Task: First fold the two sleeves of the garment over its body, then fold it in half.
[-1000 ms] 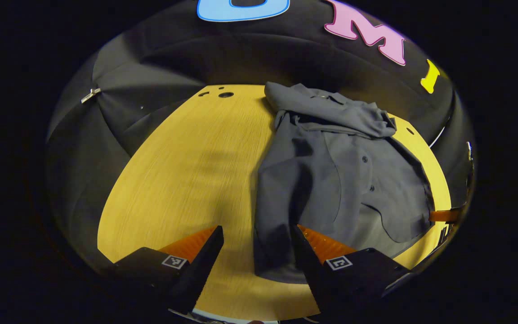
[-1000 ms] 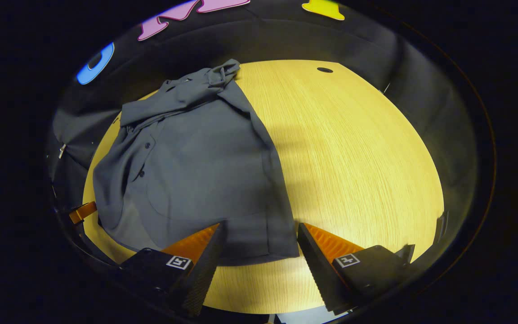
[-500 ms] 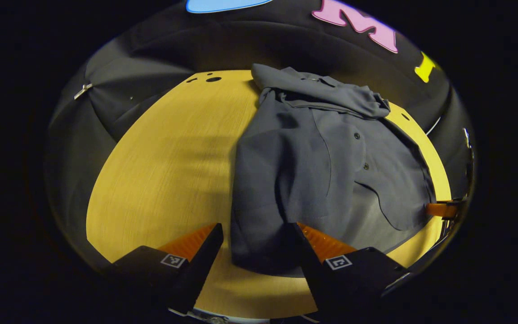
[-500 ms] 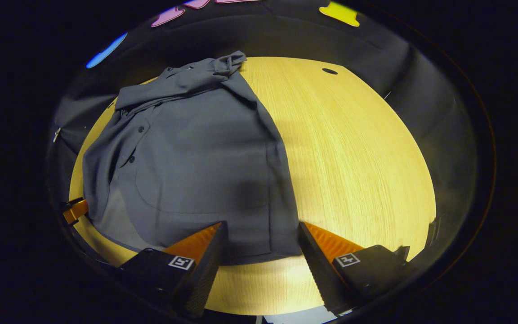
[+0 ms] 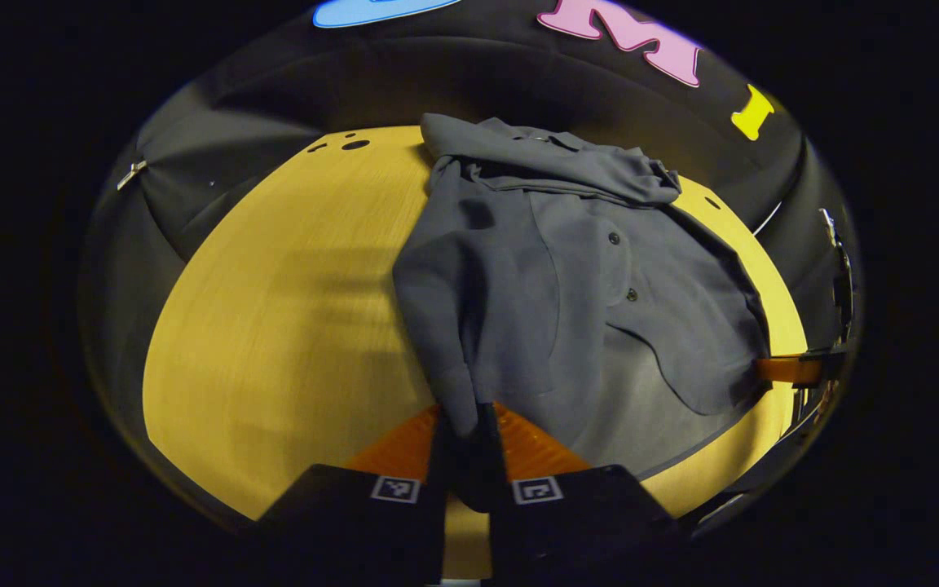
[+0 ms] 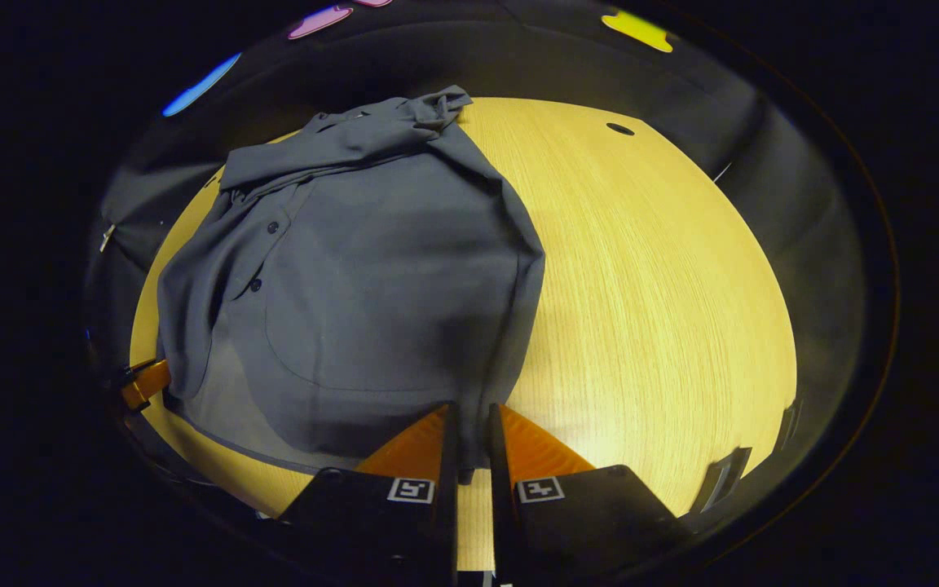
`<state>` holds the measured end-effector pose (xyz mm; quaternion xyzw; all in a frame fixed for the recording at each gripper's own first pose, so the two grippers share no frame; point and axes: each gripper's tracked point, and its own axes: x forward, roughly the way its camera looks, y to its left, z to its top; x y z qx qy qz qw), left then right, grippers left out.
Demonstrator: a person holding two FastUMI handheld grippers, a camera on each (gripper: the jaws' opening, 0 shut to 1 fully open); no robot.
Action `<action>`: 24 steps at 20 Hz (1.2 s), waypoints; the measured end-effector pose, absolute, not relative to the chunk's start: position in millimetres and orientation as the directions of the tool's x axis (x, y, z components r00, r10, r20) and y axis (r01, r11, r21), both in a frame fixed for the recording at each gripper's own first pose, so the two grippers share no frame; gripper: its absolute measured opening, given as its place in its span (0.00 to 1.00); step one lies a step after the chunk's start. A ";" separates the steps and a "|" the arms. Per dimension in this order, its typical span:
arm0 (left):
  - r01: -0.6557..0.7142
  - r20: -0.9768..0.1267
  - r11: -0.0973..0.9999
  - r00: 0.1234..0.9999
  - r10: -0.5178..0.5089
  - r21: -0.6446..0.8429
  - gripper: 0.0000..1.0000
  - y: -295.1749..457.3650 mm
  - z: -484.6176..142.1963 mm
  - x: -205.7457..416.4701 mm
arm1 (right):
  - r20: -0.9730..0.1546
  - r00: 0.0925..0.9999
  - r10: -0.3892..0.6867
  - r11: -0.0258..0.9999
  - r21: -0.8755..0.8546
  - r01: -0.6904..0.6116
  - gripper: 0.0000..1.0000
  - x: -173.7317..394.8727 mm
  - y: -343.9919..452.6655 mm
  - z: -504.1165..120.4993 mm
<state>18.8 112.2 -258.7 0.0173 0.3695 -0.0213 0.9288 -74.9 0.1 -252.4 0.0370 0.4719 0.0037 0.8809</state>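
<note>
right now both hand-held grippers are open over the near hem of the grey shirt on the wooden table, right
Not quite: neither is open. The left hand-held gripper is shut on the near hem of the grey shirt, as the left gripper view shows, and the right hand-held gripper is shut on it too, as the right gripper view shows. The shirt does lie on the wooden table.

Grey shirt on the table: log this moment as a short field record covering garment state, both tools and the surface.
garment: grey shirt, buttoned front up, collar end far from the cameras
sleeves: gathered across the collar end
fold in half: not yet done
left tool: shut on the shirt's near hem corner, cloth bunched between the fingers
right tool: shut on the opposite near hem corner
surface: yellow wooden table
other: an orange finger of the left tool shows at the shirt's far hem corner in the right gripper view
</note>
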 end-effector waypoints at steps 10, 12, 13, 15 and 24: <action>0.032 -0.665 0.999 0.745 -0.049 -0.039 0.06 110.1 -246.9 22.4 | -0.825 0.549 0.135 0.984 0.178 0.025 0.05 -72.1 5.9 -242.9; 0.038 -0.649 0.998 0.759 -0.060 -0.048 0.05 108.0 -234.3 22.8 | -0.810 0.568 0.147 0.979 0.201 0.034 0.05 -69.6 7.9 -232.2; 0.041 -0.637 0.998 0.768 -0.064 -0.051 0.06 107.2 -226.1 24.6 | -0.803 0.577 0.150 0.978 0.207 0.033 0.05 -67.2 7.0 -226.6; 0.046 -0.608 0.997 0.790 -0.075 -0.063 0.06 104.6 -207.9 28.9 | -0.788 0.595 0.157 0.975 0.219 0.033 0.05 -62.6 8.2 -216.4; 0.041 -0.520 0.988 0.847 -0.113 -0.147 0.05 95.1 -137.5 67.1 | -0.693 0.694 0.193 0.961 0.278 0.010 0.05 -6.0 18.1 -154.8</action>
